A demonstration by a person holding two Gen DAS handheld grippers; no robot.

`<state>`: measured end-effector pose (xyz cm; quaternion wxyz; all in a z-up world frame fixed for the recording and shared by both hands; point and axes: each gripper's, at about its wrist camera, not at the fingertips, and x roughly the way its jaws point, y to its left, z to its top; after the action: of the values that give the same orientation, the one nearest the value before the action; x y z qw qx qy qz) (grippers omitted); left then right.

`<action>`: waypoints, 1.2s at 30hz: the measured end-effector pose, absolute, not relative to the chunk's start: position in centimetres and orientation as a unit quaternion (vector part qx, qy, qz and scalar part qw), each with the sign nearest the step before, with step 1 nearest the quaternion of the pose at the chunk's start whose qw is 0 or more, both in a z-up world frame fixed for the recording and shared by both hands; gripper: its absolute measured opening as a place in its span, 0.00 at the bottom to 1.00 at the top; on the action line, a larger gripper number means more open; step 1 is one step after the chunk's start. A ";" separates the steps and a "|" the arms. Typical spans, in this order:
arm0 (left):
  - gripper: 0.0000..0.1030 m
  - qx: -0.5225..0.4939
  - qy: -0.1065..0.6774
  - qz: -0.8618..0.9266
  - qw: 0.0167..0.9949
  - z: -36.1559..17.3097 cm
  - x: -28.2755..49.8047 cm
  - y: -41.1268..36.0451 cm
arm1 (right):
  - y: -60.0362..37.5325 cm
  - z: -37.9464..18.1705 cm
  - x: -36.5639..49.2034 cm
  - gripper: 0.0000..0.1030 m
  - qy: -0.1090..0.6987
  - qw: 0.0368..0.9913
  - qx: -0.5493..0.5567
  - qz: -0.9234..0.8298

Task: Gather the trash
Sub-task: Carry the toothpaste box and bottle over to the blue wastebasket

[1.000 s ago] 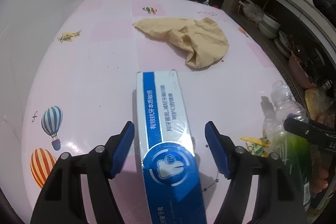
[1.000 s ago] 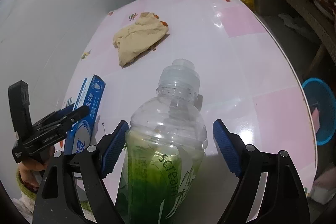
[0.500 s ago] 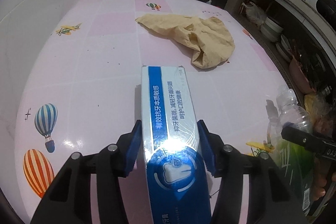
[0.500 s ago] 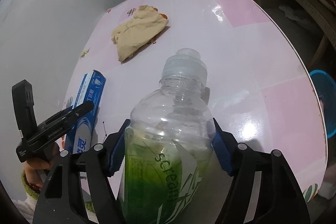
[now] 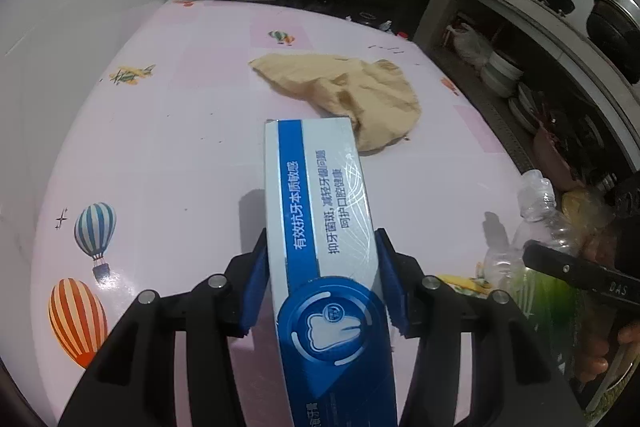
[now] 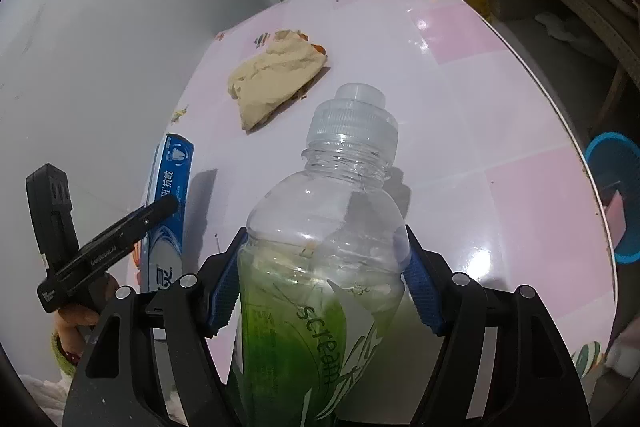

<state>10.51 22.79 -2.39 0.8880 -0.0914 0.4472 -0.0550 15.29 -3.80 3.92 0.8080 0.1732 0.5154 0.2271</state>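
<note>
My left gripper (image 5: pixel 322 283) is shut on a blue and white toothpaste box (image 5: pixel 320 211) and holds it above the pink table (image 5: pixel 168 131). The box also shows in the right wrist view (image 6: pixel 170 203). My right gripper (image 6: pixel 322 283) is shut on a clear plastic bottle (image 6: pixel 332 227) with a green label, held above the table. The bottle also shows at the right edge of the left wrist view (image 5: pixel 538 223).
A crumpled tan cloth (image 5: pixel 352 95) lies on the far part of the table, also in the right wrist view (image 6: pixel 276 75). A blue basket (image 6: pixel 616 195) stands on the floor beyond the table's right edge. Shelves with dishes (image 5: pixel 504 75) run along the right side.
Both grippers closed from open: the left onto the toothpaste box, the right onto the bottle. Both items have since risen off the table.
</note>
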 end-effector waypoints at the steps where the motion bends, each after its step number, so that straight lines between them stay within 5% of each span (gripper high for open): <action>1: 0.47 -0.088 0.446 -0.057 0.889 -2.2 10.4 22.5 | -4.0 4.0 15.3 0.66 0.514 0.808 0.175 0.227; 36: 0.47 0.013 0.420 -0.084 0.904 -1.5 9.8 15.3 | -6.0 3.6 15.8 0.66 0.515 0.802 0.202 0.225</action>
<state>9.78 15.31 -1.54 0.9035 0.0128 0.4201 -0.0837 15.75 -6.04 3.55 0.8019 0.2017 0.5152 0.2255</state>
